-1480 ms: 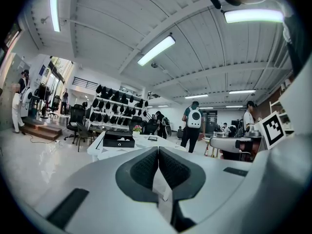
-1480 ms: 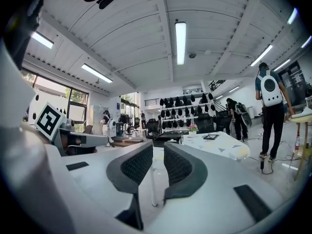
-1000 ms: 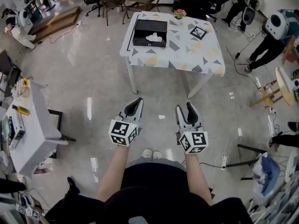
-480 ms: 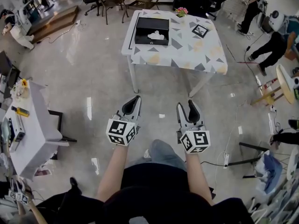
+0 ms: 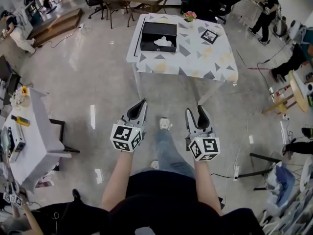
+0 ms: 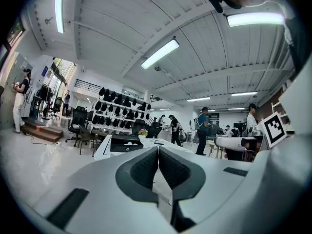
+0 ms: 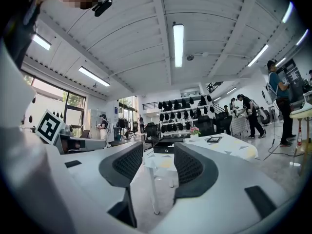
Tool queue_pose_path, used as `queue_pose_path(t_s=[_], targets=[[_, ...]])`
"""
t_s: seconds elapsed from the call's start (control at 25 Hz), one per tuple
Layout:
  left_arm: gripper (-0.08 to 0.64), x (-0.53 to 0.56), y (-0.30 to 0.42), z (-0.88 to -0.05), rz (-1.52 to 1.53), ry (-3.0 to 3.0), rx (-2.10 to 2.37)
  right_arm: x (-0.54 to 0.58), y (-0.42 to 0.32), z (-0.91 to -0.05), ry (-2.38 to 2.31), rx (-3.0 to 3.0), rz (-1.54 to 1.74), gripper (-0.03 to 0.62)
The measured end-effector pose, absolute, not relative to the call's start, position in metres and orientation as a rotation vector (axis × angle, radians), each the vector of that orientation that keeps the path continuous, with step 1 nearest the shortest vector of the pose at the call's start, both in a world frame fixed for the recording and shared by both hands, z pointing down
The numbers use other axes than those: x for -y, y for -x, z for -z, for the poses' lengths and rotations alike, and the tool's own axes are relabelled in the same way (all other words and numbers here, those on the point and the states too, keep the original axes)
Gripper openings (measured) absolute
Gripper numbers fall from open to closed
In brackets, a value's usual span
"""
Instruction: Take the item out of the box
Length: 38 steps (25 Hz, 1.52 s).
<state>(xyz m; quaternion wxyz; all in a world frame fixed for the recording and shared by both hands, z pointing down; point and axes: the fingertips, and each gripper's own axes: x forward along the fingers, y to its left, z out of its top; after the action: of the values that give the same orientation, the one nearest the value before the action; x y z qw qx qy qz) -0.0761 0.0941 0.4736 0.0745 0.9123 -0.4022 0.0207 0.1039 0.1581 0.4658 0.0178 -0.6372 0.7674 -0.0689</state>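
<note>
An open black box stands at the far left of a patterned table, well ahead of me across the floor. A white item lies inside it. Both grippers hang in the air over the floor, far short of the table. My left gripper is shut with nothing between its pads, which touch in the left gripper view. My right gripper is open and empty. The box shows small beyond the left jaws, and the box also shows in the gap of the right gripper.
A marker card and a small flower pot share the table. A white desk stands at the left, a round stool and a power strip at the right. People stand at the room's edges. Chairs stand behind the table.
The person has stepped forward: a leg and shoe now show between the grippers, and the table sits slightly nearer. Both grippers keep their pose and state.
</note>
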Motion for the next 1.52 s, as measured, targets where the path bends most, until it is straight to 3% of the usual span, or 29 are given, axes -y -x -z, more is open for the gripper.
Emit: queue_pose_path(t_s=[0.36, 1.52], targets=[[0.021, -0.025, 0.073, -0.485, -0.069, -2.716, 1.252, -0.082, -0.120, -0.471, 1.970, -2.392, 0.193, 0.186], [0.021, 0.343, 0.026, -0.479, -0.156, -2.593, 1.462, 0.316, -0.156, -0.483, 1.790, -2.645, 0.310, 0.184]])
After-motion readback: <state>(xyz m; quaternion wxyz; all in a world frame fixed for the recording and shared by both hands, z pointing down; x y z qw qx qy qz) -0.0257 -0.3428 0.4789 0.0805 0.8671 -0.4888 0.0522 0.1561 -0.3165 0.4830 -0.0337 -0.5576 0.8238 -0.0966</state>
